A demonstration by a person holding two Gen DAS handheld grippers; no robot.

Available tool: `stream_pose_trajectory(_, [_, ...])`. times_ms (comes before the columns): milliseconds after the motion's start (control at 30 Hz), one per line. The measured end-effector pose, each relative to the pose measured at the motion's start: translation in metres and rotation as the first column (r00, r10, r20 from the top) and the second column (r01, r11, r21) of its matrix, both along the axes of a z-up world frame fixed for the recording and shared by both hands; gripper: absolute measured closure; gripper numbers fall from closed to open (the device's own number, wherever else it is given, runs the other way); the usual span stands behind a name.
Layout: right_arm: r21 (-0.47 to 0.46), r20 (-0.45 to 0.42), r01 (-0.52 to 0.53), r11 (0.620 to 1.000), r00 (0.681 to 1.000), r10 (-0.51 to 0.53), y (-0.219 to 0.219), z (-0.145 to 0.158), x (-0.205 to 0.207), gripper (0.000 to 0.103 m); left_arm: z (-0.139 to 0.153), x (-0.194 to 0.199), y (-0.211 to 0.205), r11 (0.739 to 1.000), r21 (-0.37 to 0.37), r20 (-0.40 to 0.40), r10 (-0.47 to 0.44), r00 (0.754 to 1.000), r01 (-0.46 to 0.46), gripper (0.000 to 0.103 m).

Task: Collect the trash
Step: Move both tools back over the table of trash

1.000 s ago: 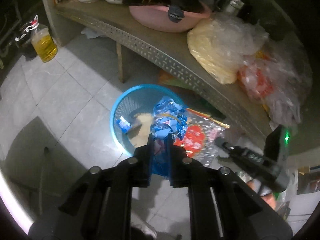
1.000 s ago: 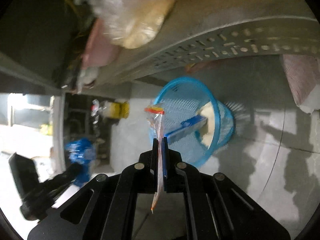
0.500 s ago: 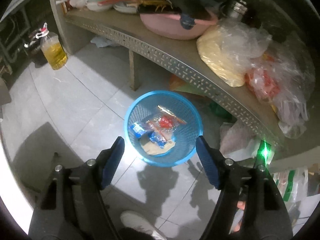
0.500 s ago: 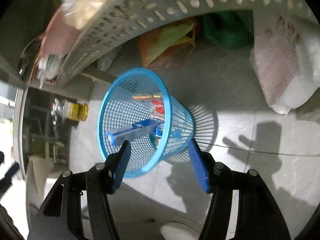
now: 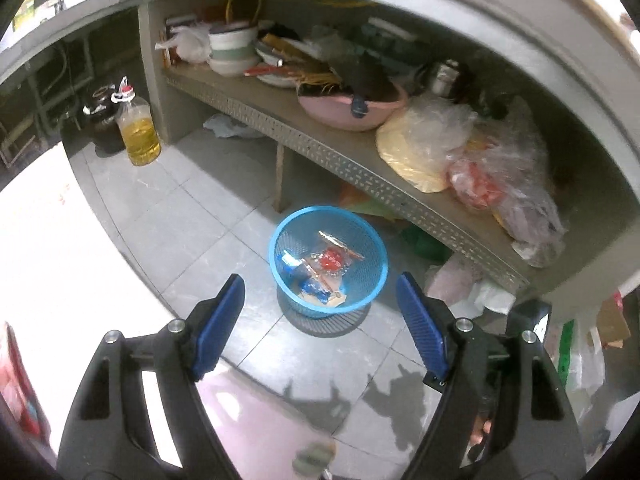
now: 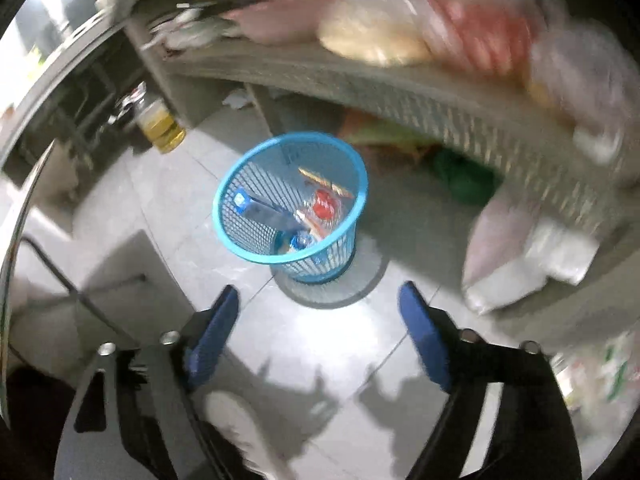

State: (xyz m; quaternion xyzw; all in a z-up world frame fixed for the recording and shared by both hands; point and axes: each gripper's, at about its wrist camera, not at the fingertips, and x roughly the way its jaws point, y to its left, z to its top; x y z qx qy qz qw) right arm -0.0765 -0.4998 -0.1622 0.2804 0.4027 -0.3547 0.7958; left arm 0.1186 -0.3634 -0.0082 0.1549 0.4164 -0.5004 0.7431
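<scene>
The right wrist view is smeared by motion, so the bags on the shelf cannot be made out; a bottle of yellow liquid stands on the floor at far left; the shelf hides the green and orange things under it. The bin stands on the floor tiles, holding the wrappers, among them a red-and-clear one and a blue one. The left gripper has just been opening, fingers wide apart, nothing between them; the bin lies beyond the tips, apart. The right gripper likewise, fingers spread and empty; bin ahead, not touching.
</scene>
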Motion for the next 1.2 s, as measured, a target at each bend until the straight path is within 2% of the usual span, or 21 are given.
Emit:
stream_pose_trajectory(33, [-0.025,-0.002,-0.020,0.999,1.000,0.019,0.006,0.010,0.000,0.012,0.003,-0.003,0.010,1.000,-0.008,-0.004,-0.008,1.000,0.008,0.019])
stream_pose_trajectory(100, [-0.076,0.003,-0.052,0.996,0.999,0.053,0.019,0.032,0.001,0.008,0.011,-0.009,0.033,1.000,-0.027,-0.006,-0.004,1.000,0.004,0.019])
stream_pose_trajectory(167, [-0.143,0.002,-0.073,0.987,0.997,0.074,0.033,0.053,0.002,0.007,0.019,-0.012,0.063,0.996,-0.082,-0.034,0.022,0.999,-0.025,0.018])
stream_pose_trajectory(233, [-0.211,-0.018,-0.109,0.971,0.994,0.108,0.050,0.074,0.005,0.007,0.025,-0.013,0.092,0.988,-0.140,-0.066,0.054,0.996,-0.063,0.010])
stream_pose_trajectory(367, [-0.287,-0.060,-0.229,0.930,0.973,0.222,0.085,0.108,0.018,0.007,0.035,-0.018,0.149,0.970,-0.186,-0.055,0.148,0.988,-0.155,0.009])
stream_pose_trajectory(467, [-0.353,-0.109,-0.232,0.907,0.972,0.206,0.104,0.126,0.025,0.007,0.041,-0.025,0.193,0.949,-0.217,-0.023,0.229,0.973,-0.228,0.009])
stream_pose_trajectory(533, [-0.397,-0.088,-0.239,0.886,0.971,0.222,0.120,0.139,0.027,0.007,0.044,-0.034,0.222,0.933,-0.243,0.002,0.273,0.962,-0.264,0.009])
stream_pose_trajectory(600, [-0.425,-0.025,-0.249,0.870,0.964,0.264,0.135,0.152,0.025,0.007,0.045,-0.042,0.248,0.922,-0.257,0.014,0.305,0.952,-0.291,0.009])
stream_pose_trajectory(733, [-0.411,0.130,-0.340,0.846,0.897,0.423,0.166,0.174,0.032,0.007,0.038,-0.055,0.296,0.895,-0.278,-0.001,0.362,0.932,-0.348,0.009])
stream_pose_trajectory(800, [-0.401,0.158,-0.375,0.836,0.871,0.466,0.178,0.181,0.043,0.007,0.034,-0.060,0.320,0.878,-0.287,0.000,0.400,0.917,-0.383,0.009])
stream_pose_trajectory(900, [-0.366,0.208,-0.443,0.818,0.818,0.536,0.199,0.191,0.061,0.007,0.029,-0.064,0.345,0.868,-0.282,0.006,0.428,0.904,-0.409,0.009])
stream_pose_trajectory(1000, [-0.313,0.268,-0.497,0.809,0.771,0.578,0.217,0.196,0.077,0.007,0.025,-0.068,0.374,0.857,-0.280,0.053,0.463,0.885,-0.432,0.009])
stream_pose_trajectory(1100, [-0.270,0.289,-0.547,0.793,0.740,0.608,0.228,0.192,0.089,0.007,0.024,-0.068,0.394,0.832,-0.284,0.095,0.520,0.849,-0.477,0.009])
stream_pose_trajectory(1200, [-0.199,0.308,-0.605,0.771,0.708,0.635,0.241,0.185,0.105,0.007,0.021,-0.063,0.415,0.801,-0.290,0.098,0.569,0.817,-0.524,0.009])
